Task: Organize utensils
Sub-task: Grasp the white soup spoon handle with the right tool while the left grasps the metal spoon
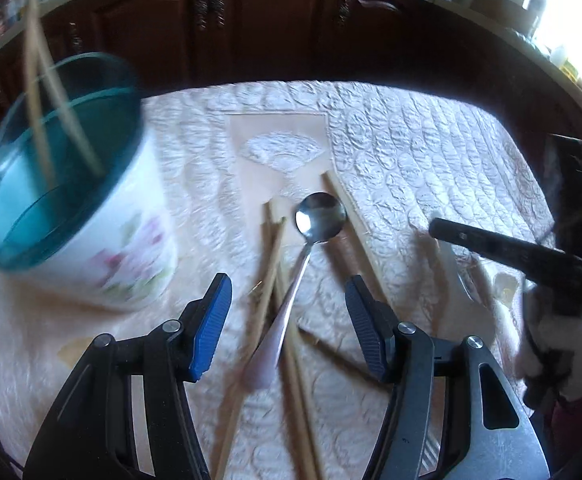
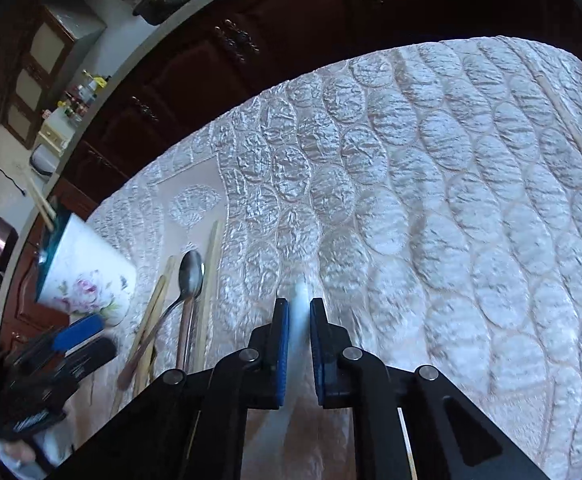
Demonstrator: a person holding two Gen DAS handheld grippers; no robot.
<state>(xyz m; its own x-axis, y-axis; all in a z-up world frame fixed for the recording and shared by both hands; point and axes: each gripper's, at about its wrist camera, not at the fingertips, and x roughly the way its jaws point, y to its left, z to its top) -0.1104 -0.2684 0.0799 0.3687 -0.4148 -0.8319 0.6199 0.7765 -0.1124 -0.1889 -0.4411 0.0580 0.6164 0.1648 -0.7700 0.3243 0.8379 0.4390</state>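
Note:
A metal spoon lies on the quilted tablecloth among several wooden chopsticks. My left gripper is open, its blue pads on either side of the spoon's handle, just above it. A white floral cup with a teal rim stands to the left and holds two chopsticks. My right gripper is shut on a white utensil, blurred, held above the cloth. The spoon, chopsticks and cup show at the left of the right wrist view.
The quilted cloth covers the table. Dark wooden cabinets run behind the table's far edge. The right gripper and gloved hand sit at the right of the left wrist view. A chopstick lies at the far right.

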